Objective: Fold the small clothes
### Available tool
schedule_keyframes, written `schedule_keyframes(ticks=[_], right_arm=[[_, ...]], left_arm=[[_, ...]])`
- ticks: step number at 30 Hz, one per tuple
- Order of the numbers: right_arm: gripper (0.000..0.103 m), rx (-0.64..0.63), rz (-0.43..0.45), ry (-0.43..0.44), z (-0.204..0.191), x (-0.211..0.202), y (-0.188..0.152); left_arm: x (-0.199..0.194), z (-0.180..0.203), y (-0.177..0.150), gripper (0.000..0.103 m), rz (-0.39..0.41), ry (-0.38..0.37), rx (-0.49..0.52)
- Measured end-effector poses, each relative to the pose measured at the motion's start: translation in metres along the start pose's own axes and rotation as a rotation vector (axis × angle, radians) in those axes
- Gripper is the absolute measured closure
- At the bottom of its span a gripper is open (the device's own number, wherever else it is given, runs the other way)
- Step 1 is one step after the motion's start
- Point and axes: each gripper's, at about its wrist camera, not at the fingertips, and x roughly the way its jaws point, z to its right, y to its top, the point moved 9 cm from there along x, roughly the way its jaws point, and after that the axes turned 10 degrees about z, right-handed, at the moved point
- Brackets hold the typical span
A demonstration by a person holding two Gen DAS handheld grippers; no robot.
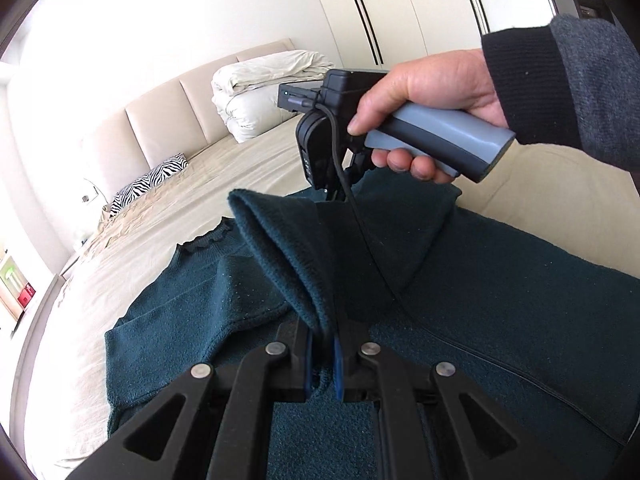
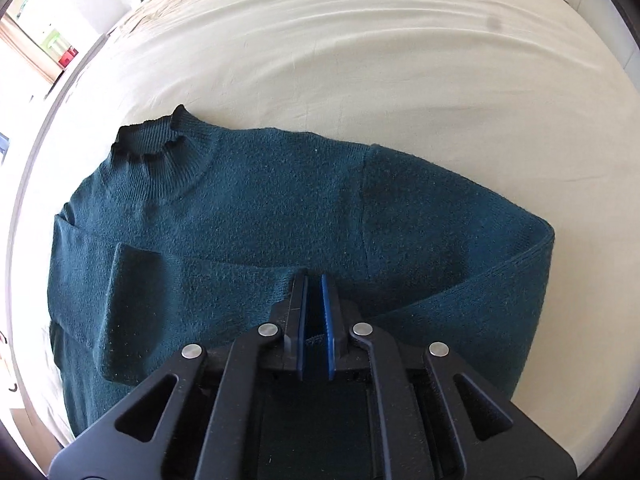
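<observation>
With the sweater [image 2: 256,216] spread flat on the bed [image 2: 360,60], the left gripper [image 1: 323,344] and right gripper [image 2: 314,304] each pinch its knit, ready for folding.

A: What colour is the sweater [image 2: 256,216]?
B: Dark teal all over, with the ribbed collar [image 2: 150,140] nearly black at its edge.
A: And the bed sheet [image 2: 360,60]?
B: Cream, plain. The headboard [image 1: 160,120] in the upper left of the left wrist view is beige.
A: Any pattern anywhere?
B: A zebra-striped pillow [image 1: 150,182], black and white, at middle left.
A: The left tongs [image 1: 323,356]?
B: Black frame, blue pads. The handle [image 1: 444,138] in the hand [image 1: 420,96] is grey, and the sleeve [image 1: 560,80] is dark grey with a black cuff.
</observation>
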Motion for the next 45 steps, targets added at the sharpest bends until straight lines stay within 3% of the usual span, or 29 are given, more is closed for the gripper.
schedule_keyframes(ticks=[5, 7, 9, 11, 14, 17, 20, 22, 24, 32, 36, 38, 42, 45], right_arm=[[0.096, 0.021, 0.013, 0.057, -0.004, -0.013, -0.003], [0.091, 0.041, 0.041, 0.085, -0.004, -0.022, -0.003], [0.062, 0.056, 0.043, 0.121, -0.011, -0.028, -0.009], [0.041, 0.085, 0.06, 0.152, -0.014, -0.034, -0.008], [0.044, -0.006, 0.052, 0.102, -0.024, -0.028, -0.011], [0.068, -0.047, -0.01, 0.063, -0.032, -0.01, -0.016], [0.072, -0.074, -0.106, 0.02, -0.038, 0.018, -0.025], [0.078, -0.116, -0.098, -0.002, -0.041, 0.019, -0.026], [0.096, -0.129, -0.069, -0.023, -0.04, 0.013, -0.022], [0.097, -0.142, 0.018, -0.105, -0.023, -0.008, -0.01], [0.085, -0.095, -0.021, -0.095, -0.012, 0.002, -0.015], [0.076, -0.02, 0.041, -0.064, -0.005, -0.013, -0.009], [0.075, 0.17, 0.211, 0.044, 0.017, -0.062, -0.004], [0.075, 0.267, 0.28, 0.131, 0.03, -0.094, -0.022]], left_arm=[[-0.006, 0.012, 0.001, 0.095, 0.017, -0.016, 0.016], [-0.008, 0.017, 0.0, 0.095, 0.024, -0.022, 0.028], [-0.01, 0.022, 0.0, 0.095, 0.03, -0.03, 0.041], [-0.011, 0.025, -0.001, 0.095, 0.033, -0.039, 0.042], [-0.012, 0.03, 0.0, 0.095, 0.036, -0.047, 0.045], [-0.015, 0.035, 0.002, 0.095, 0.043, -0.054, 0.054], [-0.016, 0.037, 0.002, 0.095, 0.04, -0.058, 0.056], [-0.017, 0.036, 0.001, 0.095, 0.04, -0.058, 0.051], [-0.017, 0.033, 0.001, 0.095, 0.041, -0.061, 0.041], [-0.019, 0.016, 0.009, 0.095, 0.047, -0.081, -0.052], [-0.019, 0.003, 0.011, 0.095, 0.023, -0.117, -0.139], [-0.022, -0.01, 0.014, 0.095, 0.018, -0.142, -0.212], [-0.02, -0.052, 0.023, 0.095, 0.003, -0.185, -0.383], [-0.01, -0.094, 0.027, 0.095, -0.008, -0.185, -0.488]])
